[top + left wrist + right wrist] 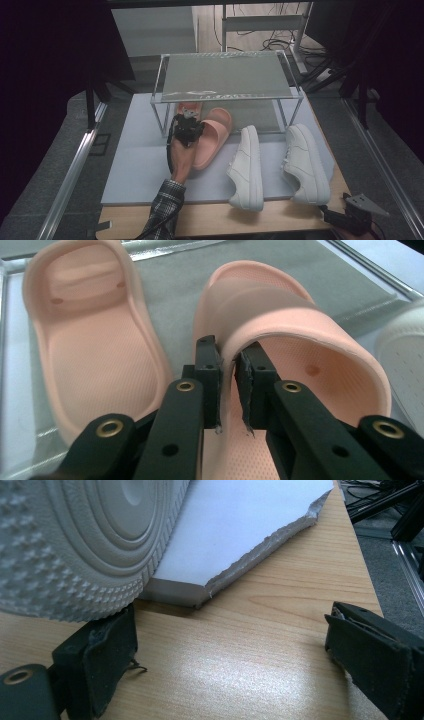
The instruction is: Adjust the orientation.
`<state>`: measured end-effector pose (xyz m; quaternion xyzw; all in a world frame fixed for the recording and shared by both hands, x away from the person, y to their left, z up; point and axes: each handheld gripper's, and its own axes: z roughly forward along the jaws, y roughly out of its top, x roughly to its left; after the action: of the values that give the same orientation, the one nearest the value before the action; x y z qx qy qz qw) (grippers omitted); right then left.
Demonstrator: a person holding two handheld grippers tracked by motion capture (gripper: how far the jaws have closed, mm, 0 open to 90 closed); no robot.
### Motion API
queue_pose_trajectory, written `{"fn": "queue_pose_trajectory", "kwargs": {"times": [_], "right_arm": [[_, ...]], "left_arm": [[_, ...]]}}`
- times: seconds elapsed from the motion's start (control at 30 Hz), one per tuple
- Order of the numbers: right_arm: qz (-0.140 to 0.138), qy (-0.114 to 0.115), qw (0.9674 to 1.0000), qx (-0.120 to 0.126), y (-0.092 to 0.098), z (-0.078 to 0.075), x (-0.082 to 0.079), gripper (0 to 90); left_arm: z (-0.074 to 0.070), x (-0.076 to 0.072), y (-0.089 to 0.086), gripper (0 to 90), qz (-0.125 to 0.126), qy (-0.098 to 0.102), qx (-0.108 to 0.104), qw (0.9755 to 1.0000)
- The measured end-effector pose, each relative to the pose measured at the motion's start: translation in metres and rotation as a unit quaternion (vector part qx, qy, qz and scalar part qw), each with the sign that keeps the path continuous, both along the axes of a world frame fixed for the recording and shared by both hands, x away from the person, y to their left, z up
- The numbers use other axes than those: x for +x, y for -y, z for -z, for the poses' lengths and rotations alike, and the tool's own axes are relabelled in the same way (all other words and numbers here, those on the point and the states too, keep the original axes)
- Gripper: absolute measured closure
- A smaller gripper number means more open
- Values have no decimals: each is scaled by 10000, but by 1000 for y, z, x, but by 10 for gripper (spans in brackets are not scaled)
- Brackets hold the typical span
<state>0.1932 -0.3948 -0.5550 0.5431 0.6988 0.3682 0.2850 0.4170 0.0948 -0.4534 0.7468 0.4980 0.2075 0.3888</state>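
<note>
Slides and sneakers are laid out on a pale blue-grey mat (135, 165), which is taken as the landmark throughout. In the high view, the mat is seen covering most of a wooden table (225, 220), with a two-level metal rack (225, 75) standing on its far part. A pink slide (212, 137) lies on the mat just in front of the rack's lower shelf, and a second pink slide (189, 107) is tucked partly under the rack beside it. The left gripper (186, 131) is held over the near slide's left edge by a hand with a plaid sleeve. Two white sneakers (247, 167) (305, 162) lie on the mat's right half, toes toward the rack. The right gripper (350, 215) is seen off the mat's near right corner, over bare wood.

In the left gripper view, the two black jaws are pinched on the side wall of the slide's (285, 325) strap, one pad outside and one inside; the other slide (95, 340) lies just to the left.

In the right gripper view, the jaws are spread wide apart above the table (250, 650), with nothing between them, beside the mat's (240, 525) torn corner. A sneaker's sole (75, 540) overhangs that corner, close above one jaw.
</note>
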Motion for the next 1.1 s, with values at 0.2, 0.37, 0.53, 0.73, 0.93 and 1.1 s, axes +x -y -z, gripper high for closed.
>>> {"fn": "queue_pose_trajectory", "kwargs": {"times": [0.2,0.37,0.53,0.73,0.93,1.1], "right_arm": [[5,-3,10000,-3,0,0,0,64],[5,-2,10000,-2,0,0,0,64],[7,-2,10000,-4,0,0,0,64],[4,0,10000,-5,0,0,0,64],[8,-1,10000,-9,0,0,0,64],[9,-3,10000,-10,0,0,0,64]], "left_arm": [[5,14,4,799,-160,-51,2,9999],[9,22,8,800,-313,17,69,9995],[15,26,10,798,-601,92,96,9981],[24,28,8,781,-668,18,40,9978],[25,26,3,693,-466,-48,-32,9989],[23,18,-6,685,-314,-56,-136,9994]]}}
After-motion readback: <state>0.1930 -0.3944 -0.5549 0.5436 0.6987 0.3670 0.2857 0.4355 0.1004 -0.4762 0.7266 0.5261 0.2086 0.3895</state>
